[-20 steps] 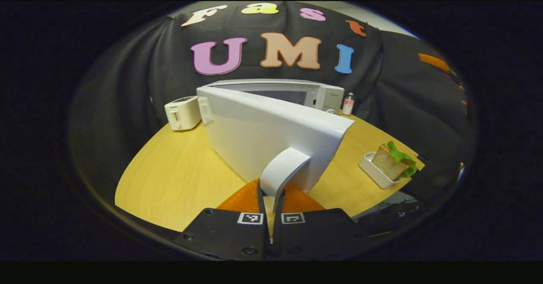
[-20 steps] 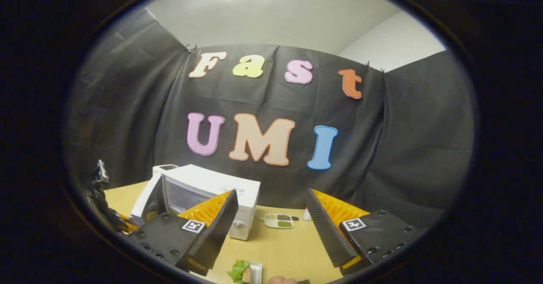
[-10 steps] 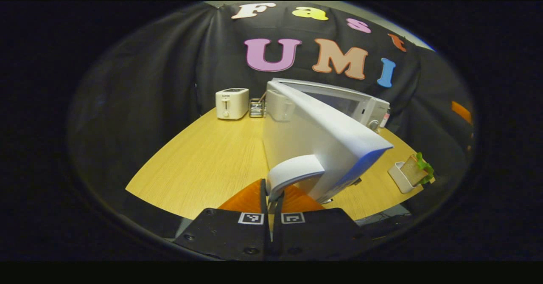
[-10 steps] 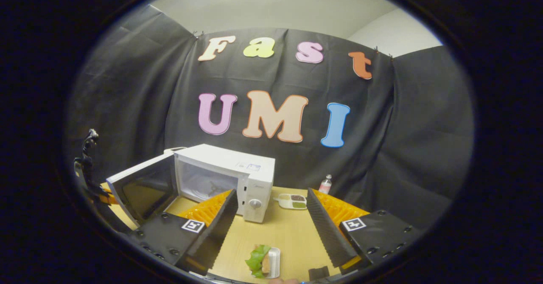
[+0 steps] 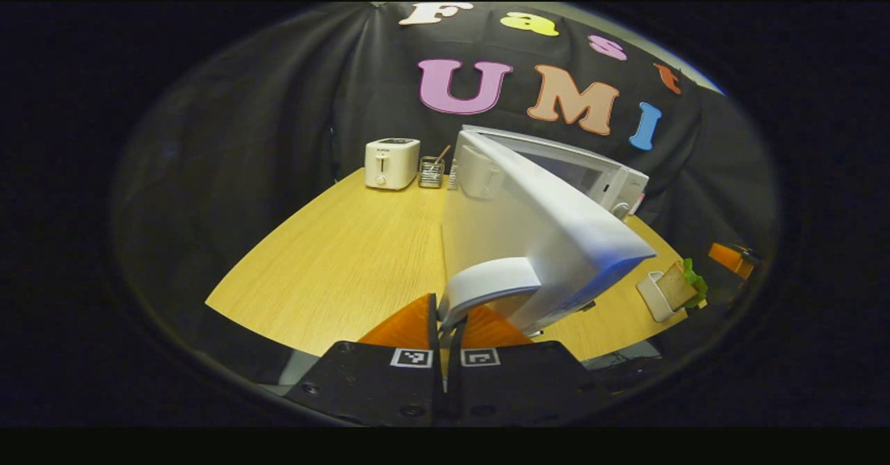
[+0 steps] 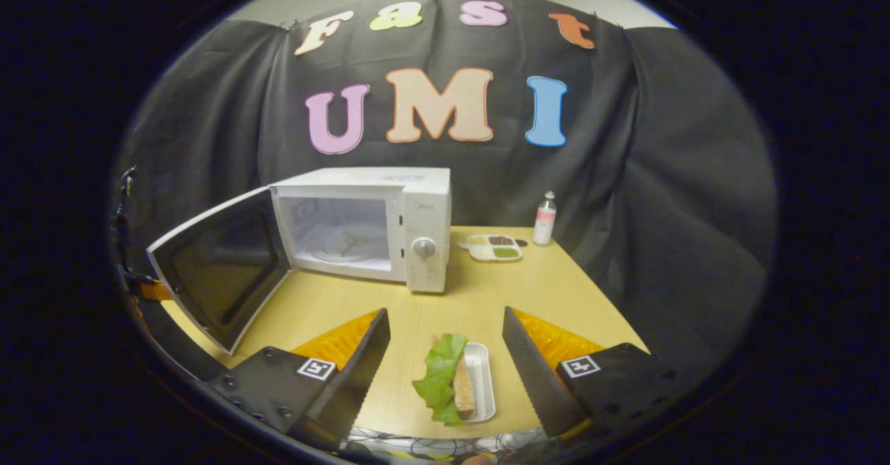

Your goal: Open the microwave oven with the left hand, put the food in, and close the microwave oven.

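The white microwave (image 6: 389, 225) stands at the back of the wooden table with its door (image 6: 215, 267) swung wide to the left, cavity bare. In the left gripper view my left gripper (image 5: 445, 315) is shut on the white door handle (image 5: 487, 284) at the near edge of the door (image 5: 535, 222). A sandwich with lettuce (image 6: 448, 381) lies in a small white tray (image 6: 481, 381) at the table's front edge, also seen as the sandwich (image 5: 681, 283) at far right. My right gripper (image 6: 445, 374) hovers open above it, a finger on either side.
A white toaster (image 5: 391, 162) and a wire holder (image 5: 431, 173) stand at the back left. A divided dish (image 6: 495, 247) and a small bottle (image 6: 546, 218) sit right of the microwave. Bare table (image 5: 334, 256) lies left of the door.
The door has swung further open with my left gripper on its handle. My right gripper has tilted down and now frames the sandwich tray.
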The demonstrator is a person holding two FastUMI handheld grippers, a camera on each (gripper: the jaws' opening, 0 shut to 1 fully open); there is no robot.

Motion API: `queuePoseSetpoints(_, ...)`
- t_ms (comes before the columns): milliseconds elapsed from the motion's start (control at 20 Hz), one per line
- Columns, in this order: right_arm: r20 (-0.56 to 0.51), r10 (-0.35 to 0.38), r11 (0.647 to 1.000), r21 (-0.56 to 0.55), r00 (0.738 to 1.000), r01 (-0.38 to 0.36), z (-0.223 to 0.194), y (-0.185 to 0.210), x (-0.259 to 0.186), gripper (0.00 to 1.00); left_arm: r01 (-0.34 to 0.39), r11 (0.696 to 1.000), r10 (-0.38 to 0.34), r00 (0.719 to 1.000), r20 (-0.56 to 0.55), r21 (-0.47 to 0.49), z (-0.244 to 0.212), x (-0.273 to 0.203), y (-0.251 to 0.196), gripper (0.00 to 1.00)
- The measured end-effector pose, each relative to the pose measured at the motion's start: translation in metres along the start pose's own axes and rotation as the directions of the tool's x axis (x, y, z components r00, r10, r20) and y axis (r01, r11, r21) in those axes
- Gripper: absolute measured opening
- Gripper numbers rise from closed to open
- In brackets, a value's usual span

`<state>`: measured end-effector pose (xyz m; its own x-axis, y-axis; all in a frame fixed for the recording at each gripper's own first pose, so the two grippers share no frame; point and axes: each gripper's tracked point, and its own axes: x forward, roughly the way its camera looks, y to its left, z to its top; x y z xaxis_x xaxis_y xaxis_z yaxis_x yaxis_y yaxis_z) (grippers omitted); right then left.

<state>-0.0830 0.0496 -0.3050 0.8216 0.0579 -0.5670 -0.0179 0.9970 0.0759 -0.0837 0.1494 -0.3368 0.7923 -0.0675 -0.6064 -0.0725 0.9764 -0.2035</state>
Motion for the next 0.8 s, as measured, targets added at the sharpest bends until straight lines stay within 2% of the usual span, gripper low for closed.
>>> queuePoseSetpoints(200, -0.114, -0.028, 1.0, -0.003, 0.993, 0.028, -0.053, -0.004, 0.014, 1.0, 0.006, 1.0, -0.006, 1.0, 0.008, 0.002, 0.001, 0.002, 0.001, 0.01)
queuePoseSetpoints(350, -0.172, -0.042, 0.998, -0.052, 0.984, 0.033, -0.084, -0.005, 0.024, 0.98, 0.013, 1.0, -0.013, 1.0, 0.014, 0.003, 0.002, 0.003, 0.004, 0.0)
queuePoseSetpoints(600, -0.212, -0.024, 0.994, -0.11, 0.977, 0.001, -0.109, 0.001, 0.031, 0.98, 0.05, 0.999, -0.05, 0.999, 0.022, 0.009, 0.0, 0.003, -0.003, 0.04)
queuePoseSetpoints(650, -0.216, -0.031, 0.993, -0.117, 0.976, 0.006, -0.111, 0.0, 0.031, 0.94, 0.052, 0.999, -0.052, 0.998, 0.02, 0.007, -0.001, 0.004, -0.002, 0.1)
queuePoseSetpoints(700, -0.22, -0.034, 0.993, -0.122, 0.975, 0.008, -0.112, -0.003, 0.033, 0.78, 0.052, 0.999, -0.053, 0.998, 0.024, 0.007, -0.001, 0.004, -0.003, 0.11)
queuePoseSetpoints(750, -0.225, -0.048, 0.992, -0.124, 0.973, 0.02, -0.112, -0.006, 0.027, 0.63, 0.039, 0.999, -0.039, 0.999, 0.034, 0.008, -0.002, 0.005, 0.002, 0.23)
queuePoseSetpoints(800, -0.235, -0.038, 0.993, -0.117, 0.971, 0.01, -0.113, -0.005, 0.03, 0.6, 0.022, 1.0, -0.022, 0.999, 0.038, -0.004, -0.002, 0.005, 0.006, 0.27)
